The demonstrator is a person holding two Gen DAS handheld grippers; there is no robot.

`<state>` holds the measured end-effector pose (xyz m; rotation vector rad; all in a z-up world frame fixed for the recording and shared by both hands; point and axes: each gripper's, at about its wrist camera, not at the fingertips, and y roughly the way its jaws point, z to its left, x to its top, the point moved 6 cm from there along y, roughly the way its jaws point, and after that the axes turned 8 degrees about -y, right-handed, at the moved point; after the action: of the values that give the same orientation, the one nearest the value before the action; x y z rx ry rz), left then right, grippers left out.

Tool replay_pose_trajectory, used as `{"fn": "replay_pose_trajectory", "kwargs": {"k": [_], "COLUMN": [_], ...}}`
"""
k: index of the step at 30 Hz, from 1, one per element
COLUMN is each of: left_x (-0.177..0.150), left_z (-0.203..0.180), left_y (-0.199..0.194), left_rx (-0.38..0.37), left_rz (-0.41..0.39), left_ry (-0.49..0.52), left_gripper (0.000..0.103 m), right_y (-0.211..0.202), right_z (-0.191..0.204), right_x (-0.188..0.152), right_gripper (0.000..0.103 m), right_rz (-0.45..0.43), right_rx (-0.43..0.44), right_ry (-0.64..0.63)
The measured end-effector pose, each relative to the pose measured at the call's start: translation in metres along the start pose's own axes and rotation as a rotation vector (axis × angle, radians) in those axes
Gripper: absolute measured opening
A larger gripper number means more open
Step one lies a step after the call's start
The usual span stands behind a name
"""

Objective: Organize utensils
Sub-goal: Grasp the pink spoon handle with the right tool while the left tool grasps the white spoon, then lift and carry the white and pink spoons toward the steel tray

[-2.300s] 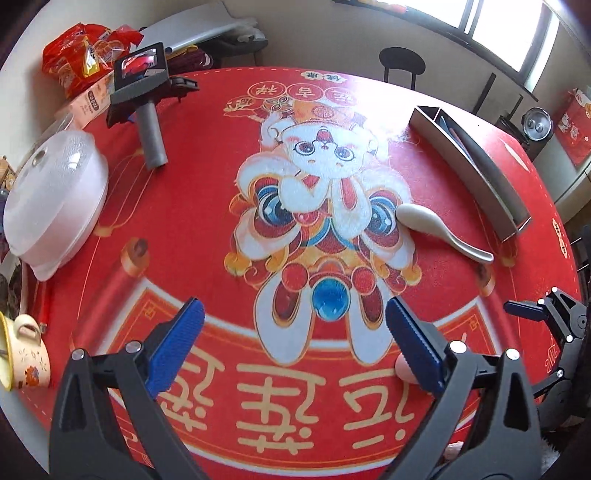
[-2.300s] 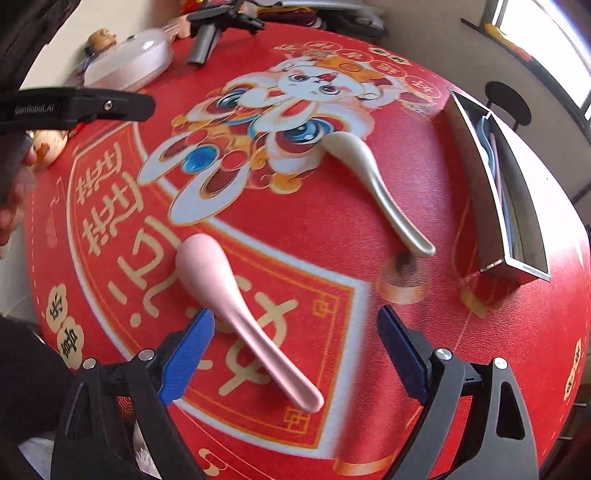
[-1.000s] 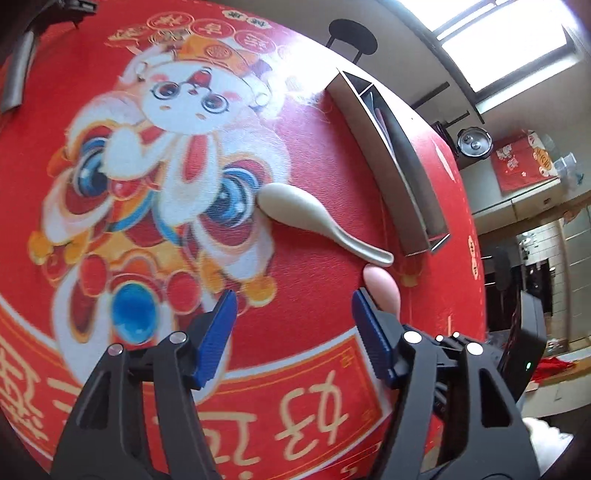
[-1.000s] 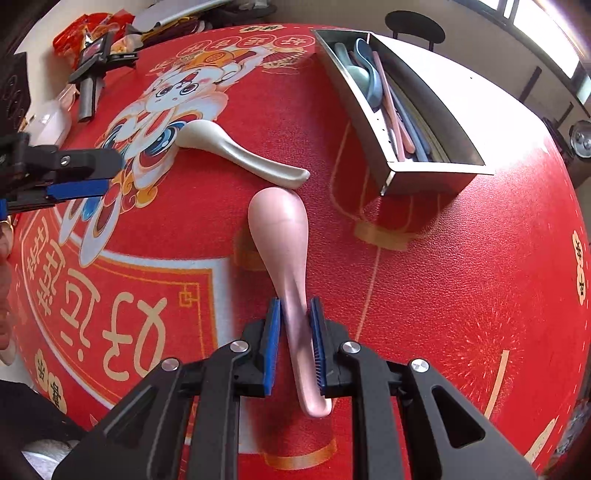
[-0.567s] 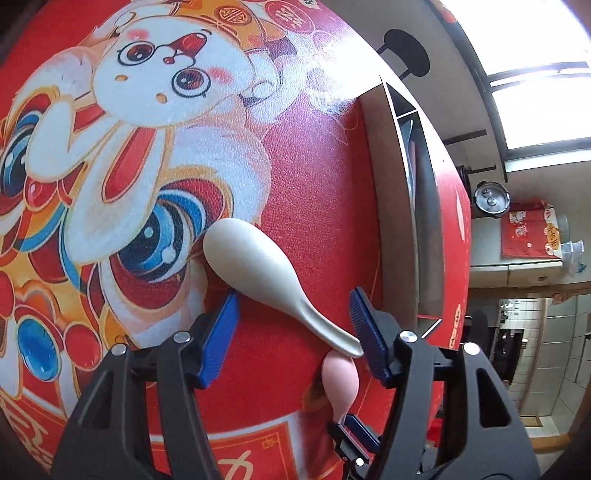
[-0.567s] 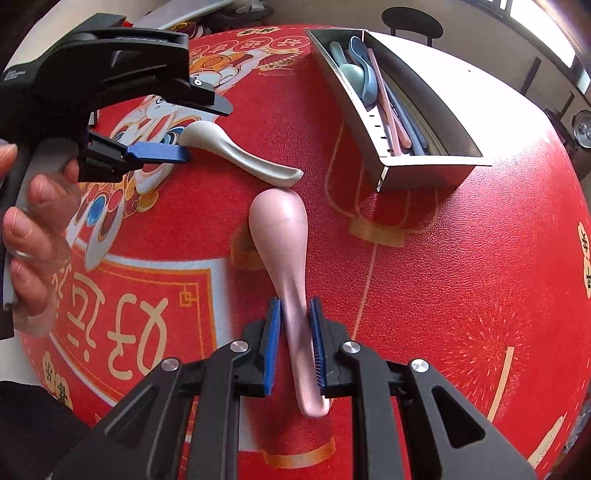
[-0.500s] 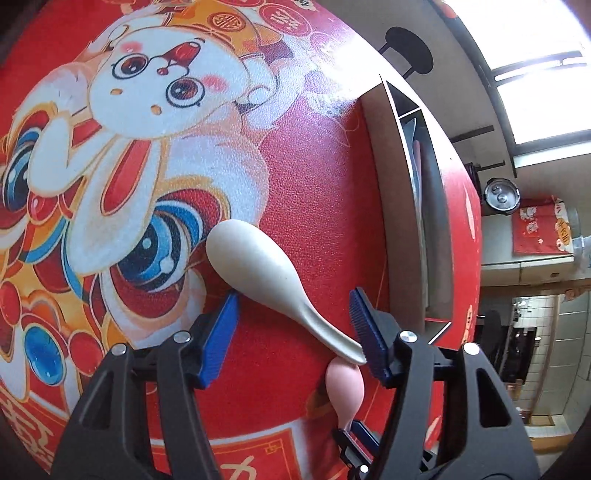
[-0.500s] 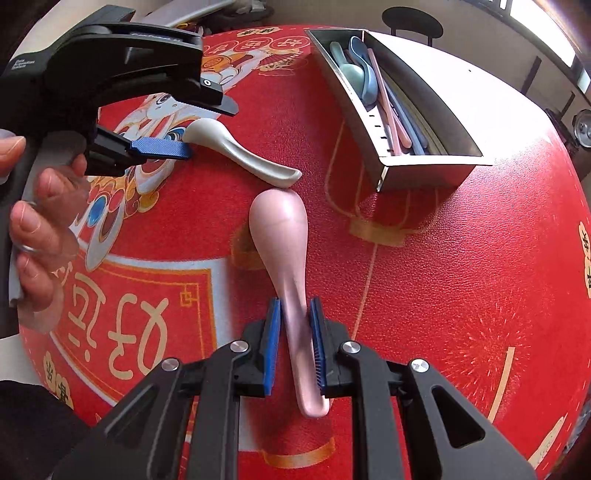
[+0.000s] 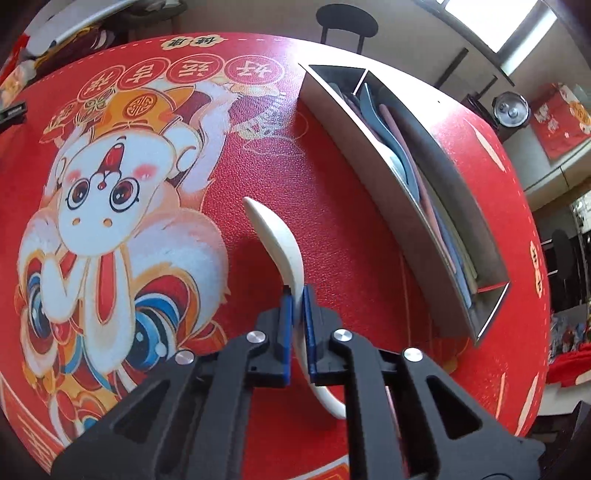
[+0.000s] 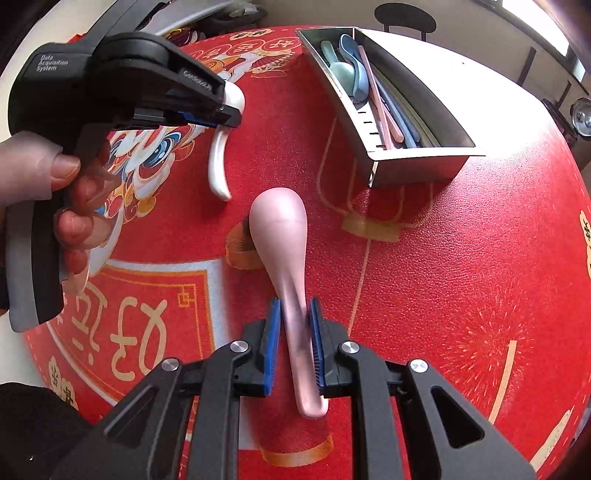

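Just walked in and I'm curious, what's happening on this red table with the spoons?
A person is tidying spoons with a pair of hand-held tongs in each hand. The left tongs are clamped on the handle of a white spoon, and the right tongs grip the handle of a pink spoon. Both spoons look lifted off the red tablecloth. Several spoons already lie in the metal tray nearby, so these two probably go there next.

A round counter [image 9: 369,229] under a red cartoon-rabbit cloth [image 9: 122,206] filled the room. A dark chair [image 9: 347,22] stood behind it by a pale wall, and bright windows [image 9: 517,18] glared upper right.
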<state>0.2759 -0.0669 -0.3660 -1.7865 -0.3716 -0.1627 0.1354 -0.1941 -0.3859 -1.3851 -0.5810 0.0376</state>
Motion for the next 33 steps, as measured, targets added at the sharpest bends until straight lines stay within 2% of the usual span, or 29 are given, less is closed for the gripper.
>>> {"fn": "replay_pose_trajectory", "kwargs": {"k": [4, 10, 13, 17, 23, 26, 29, 33], "left_x": [-0.005, -0.036, -0.051, -0.069, -0.095, -0.107, -0.117, -0.121], "left_z": [0.016, 0.041, 0.057, 0.068, 0.072, 0.075, 0.079, 0.085], "left_y": [-0.005, -0.016, -0.023, -0.027, -0.036, -0.04, -0.045, -0.047], "left_rx": [-0.029, -0.098, -0.091, -0.069, -0.013, -0.02, -0.039, -0.076], "left_rz": [0.016, 0.074, 0.09, 0.096, 0.045, 0.037, 0.035, 0.031], "left_ry": [0.072, 0.196, 0.235, 0.23, 0.248, 0.238, 0.205, 0.133], "left_gripper": [0.01, 0.01, 0.011, 0.012, 0.011, 0.011, 0.011, 0.011], "right_y": [0.0, 0.001, 0.001, 0.001, 0.003, 0.003, 0.005, 0.012], "right_z": [-0.005, -0.007, -0.004, 0.001, 0.006, 0.014, 0.021, 0.03], "right_x": [0.0, 0.004, 0.008, 0.014, 0.023, 0.025, 0.028, 0.031], "right_gripper": [0.016, 0.017, 0.018, 0.019, 0.019, 0.021, 0.035, 0.035], "right_rz": [-0.001, -0.001, 0.001, -0.01, -0.013, -0.011, -0.013, -0.004], "right_rx": [-0.01, -0.016, -0.03, -0.05, -0.126, -0.152, -0.18, -0.285], "right_ry": [0.02, 0.04, 0.034, 0.013, -0.053, -0.103, -0.148, -0.268]}}
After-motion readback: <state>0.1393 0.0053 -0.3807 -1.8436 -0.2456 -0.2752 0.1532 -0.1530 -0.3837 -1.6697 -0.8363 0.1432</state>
